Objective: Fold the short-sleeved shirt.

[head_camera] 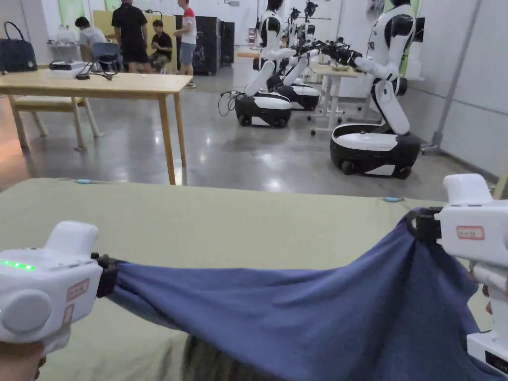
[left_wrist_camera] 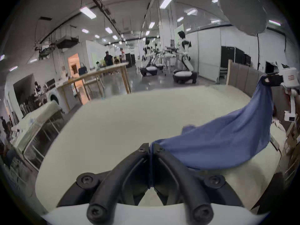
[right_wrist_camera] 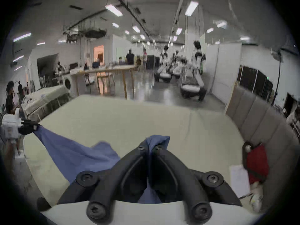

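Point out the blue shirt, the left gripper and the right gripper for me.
blue shirt (head_camera: 297, 317): head view, on the hanging middle of the cloth.
left gripper (left_wrist_camera: 151, 149): left gripper view, between its closed tips.
right gripper (right_wrist_camera: 150, 147): right gripper view, between its closed tips.

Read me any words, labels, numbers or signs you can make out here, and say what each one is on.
None can be read.
Sticker on the right gripper: red-edged, print too small.
Stickers on the left gripper: too small and angled.
The blue shirt held between them: no print visible.
The green cloth-covered table: no text visible.
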### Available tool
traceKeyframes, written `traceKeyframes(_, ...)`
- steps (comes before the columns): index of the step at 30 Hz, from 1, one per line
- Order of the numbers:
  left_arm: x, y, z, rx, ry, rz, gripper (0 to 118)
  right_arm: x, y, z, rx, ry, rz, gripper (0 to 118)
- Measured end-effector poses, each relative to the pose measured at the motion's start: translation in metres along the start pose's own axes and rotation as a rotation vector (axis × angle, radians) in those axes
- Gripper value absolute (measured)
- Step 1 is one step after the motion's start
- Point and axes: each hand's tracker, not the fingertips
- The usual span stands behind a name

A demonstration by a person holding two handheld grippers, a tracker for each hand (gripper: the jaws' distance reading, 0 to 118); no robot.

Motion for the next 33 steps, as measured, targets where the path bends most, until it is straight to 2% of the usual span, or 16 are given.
traceKeyframes(6,-0.003,0.115,0.016,0.134,0.075,-0.046,0,0.028,0.105,0.057,0.177,-0.066,-0.030,5)
traceKeyframes(10,-0.004,0.183,0.023,0.210,0.150,-0.095,0,0.048,0.174,0.075,0.257,-0.058,-0.040,5)
traceKeyframes(15,-0.015,0.255,0.037,0.293,0.192,-0.066,0,0.058,0.235,0.096,0.407,-0.077,-0.070,5)
traceKeyframes(19,-0.029,0.289,0.042,0.338,0.224,-0.070,0,0.059,0.260,0.098,0.440,-0.081,-0.079,5)
traceKeyframes(24,-0.033,0.275,0.026,0.352,0.221,-0.052,0,0.058,0.239,0.068,0.430,-0.089,-0.068,5)
traceKeyframes(29,-0.028,0.211,-0.034,0.278,0.171,0.030,0,0.060,0.170,0.010,0.330,-0.107,-0.103,5)
traceKeyframes(33,-0.010,0.159,-0.047,0.268,0.147,0.099,0,0.061,0.117,-0.014,0.294,-0.125,-0.109,5)
